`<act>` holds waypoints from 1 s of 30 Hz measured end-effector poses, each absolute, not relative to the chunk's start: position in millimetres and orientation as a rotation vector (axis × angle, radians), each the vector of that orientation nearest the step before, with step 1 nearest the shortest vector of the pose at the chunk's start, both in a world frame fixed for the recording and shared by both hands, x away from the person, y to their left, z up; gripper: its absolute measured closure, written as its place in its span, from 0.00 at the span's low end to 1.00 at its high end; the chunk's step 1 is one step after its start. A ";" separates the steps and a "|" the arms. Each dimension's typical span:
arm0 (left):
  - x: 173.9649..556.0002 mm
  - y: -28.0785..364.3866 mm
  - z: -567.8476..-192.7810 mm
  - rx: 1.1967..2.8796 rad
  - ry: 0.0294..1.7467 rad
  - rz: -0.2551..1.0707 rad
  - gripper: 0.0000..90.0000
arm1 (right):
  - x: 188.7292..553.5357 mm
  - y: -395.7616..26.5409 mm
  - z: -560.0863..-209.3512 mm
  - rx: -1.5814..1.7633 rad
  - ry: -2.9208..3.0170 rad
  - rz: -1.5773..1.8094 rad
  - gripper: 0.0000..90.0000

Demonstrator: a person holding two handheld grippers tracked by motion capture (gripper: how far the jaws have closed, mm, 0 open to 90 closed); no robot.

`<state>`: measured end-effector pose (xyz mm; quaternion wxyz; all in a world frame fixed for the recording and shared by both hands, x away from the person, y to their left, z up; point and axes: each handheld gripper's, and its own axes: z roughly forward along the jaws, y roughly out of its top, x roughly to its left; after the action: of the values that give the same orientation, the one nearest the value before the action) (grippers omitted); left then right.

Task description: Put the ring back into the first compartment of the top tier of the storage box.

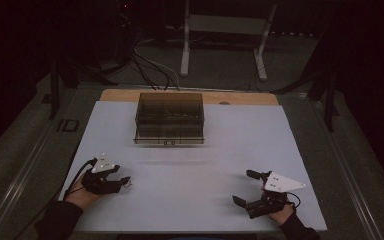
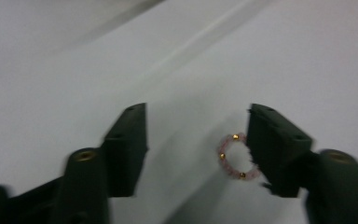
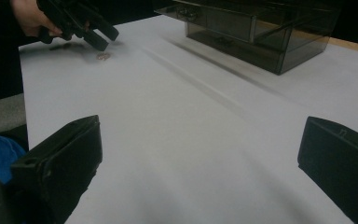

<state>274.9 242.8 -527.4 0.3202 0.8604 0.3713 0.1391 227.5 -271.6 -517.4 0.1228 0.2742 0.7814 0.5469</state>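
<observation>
A small ring of pink beads with a few gold ones [image 2: 236,156] lies flat on the white table sheet [image 1: 195,165]. My left gripper [image 2: 198,135] hangs over it with the jaws partly apart; the ring sits between them, close against the right-hand jaw and well clear of the other. From the high view, this gripper [image 1: 125,181] is at the near left with the ring [image 1: 130,183] at its tips. My right gripper [image 1: 242,186] rests at the near right, its jaws wide apart with nothing between them. In the right gripper view, the left gripper [image 3: 93,35] hovers just above the ring [image 3: 103,56].
A dark see-through box with drawers [image 1: 169,120] stands at the back middle of the sheet, also seen as the box [image 3: 261,32] in the right gripper view. A wooden table edge [image 1: 240,97] runs behind it. Cables and a white stand lie on the floor beyond.
</observation>
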 end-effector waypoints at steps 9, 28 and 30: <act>274.3 239.9 -530.0 2.305 0.928 0.339 0.73 | 227.5 -271.0 -517.7 0.798 2.283 1.590 0.00; 279.1 238.9 -531.0 2.311 0.948 0.274 0.98 | 227.3 -270.5 -517.6 0.794 2.287 1.589 0.00; 279.7 239.1 -530.9 2.305 0.958 0.263 0.98 | 227.3 -270.5 -517.6 0.794 2.287 1.589 0.00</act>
<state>279.7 239.1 -530.9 0.3105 0.8730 0.3627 0.0994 227.3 -270.5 -517.6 0.1227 0.2722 0.7838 0.5445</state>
